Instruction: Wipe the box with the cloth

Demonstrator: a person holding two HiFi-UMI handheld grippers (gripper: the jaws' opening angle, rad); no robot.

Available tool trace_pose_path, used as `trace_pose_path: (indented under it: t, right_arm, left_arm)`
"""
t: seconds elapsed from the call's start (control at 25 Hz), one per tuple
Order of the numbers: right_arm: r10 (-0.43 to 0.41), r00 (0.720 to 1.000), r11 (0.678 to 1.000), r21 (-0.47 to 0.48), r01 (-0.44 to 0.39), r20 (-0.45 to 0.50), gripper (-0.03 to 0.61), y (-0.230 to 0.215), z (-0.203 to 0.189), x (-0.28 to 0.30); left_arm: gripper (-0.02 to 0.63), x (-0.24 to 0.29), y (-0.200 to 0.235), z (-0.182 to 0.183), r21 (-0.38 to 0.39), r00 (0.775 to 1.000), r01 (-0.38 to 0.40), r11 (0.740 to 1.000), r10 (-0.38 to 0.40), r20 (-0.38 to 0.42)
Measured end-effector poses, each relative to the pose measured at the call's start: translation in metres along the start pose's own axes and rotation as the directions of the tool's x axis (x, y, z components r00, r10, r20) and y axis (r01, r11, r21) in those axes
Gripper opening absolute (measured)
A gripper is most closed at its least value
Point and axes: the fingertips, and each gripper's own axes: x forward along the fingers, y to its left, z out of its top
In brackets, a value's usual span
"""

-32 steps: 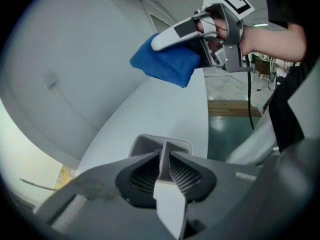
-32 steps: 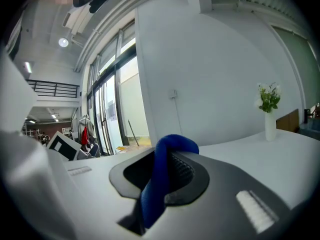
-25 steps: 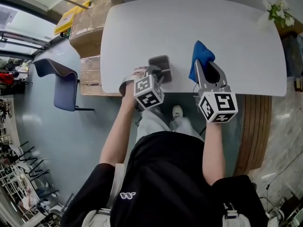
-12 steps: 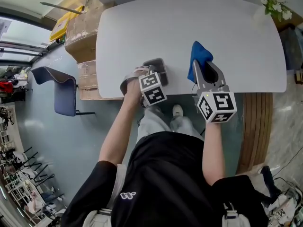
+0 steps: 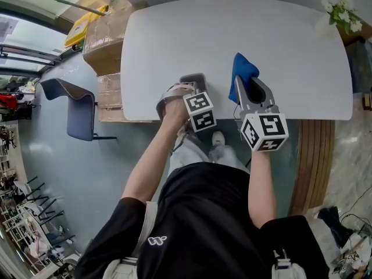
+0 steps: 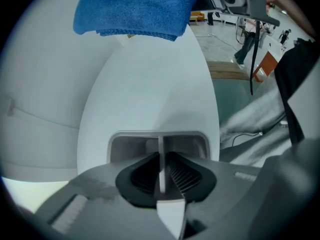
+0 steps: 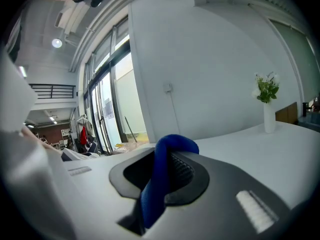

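Note:
A small open grey box (image 5: 195, 80) sits on the white table (image 5: 232, 34) close to its near edge. My left gripper (image 5: 192, 92) is shut on the box's near wall; in the left gripper view the jaws (image 6: 161, 170) pinch a thin grey wall of the box (image 6: 159, 136). A blue cloth (image 5: 241, 68) is bunched in my right gripper (image 5: 247, 83), just right of the box and apart from it. In the right gripper view the cloth (image 7: 165, 154) stands folded between the jaws (image 7: 162, 178). The left gripper view shows the cloth (image 6: 135, 6) hanging beyond the box.
Cardboard boxes (image 5: 102, 36) are stacked off the table's left edge, with a blue chair (image 5: 75, 106) on the floor beside them. A vase of flowers (image 5: 340, 10) stands at the table's far right corner. My legs are below the near edge.
The back of my left gripper has swung to the right, toward the right gripper, while still holding the box. The right gripper and cloth have barely shifted.

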Motion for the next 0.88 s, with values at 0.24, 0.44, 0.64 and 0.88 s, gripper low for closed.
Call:
trace_pose_path:
  t: [0.24,0.44,0.64,0.88]
  right_arm:
    - [0.010,1.000,1.000,-0.005,-0.010,0.006,0.057,0.004,0.003,0.001]
    - [0.002,1.000,1.000,-0.006,-0.002,0.013,0.057,-0.003,0.008,0.000]
    - [0.022,1.000,1.000,-0.013,-0.022,0.015,0.057,0.000,0.010,0.003]
    - [0.074,0.997,0.997,-0.030,-0.073,0.031,0.057,0.014,0.018,0.008]
  left_arm:
    - [0.057,-0.003,-0.003,-0.004,0.003,0.998,0.038,0.999,-0.038,0.051]
    - [0.044,-0.017,-0.005,-0.006,-0.093,0.984,0.068,0.993,-0.051,0.173]
    - [0.043,-0.047,-0.002,-0.004,-0.257,0.925,0.139,0.956,-0.033,0.378]
    - [0.043,-0.098,0.009,-0.002,-0.364,0.793,0.210,0.907,0.059,0.607]
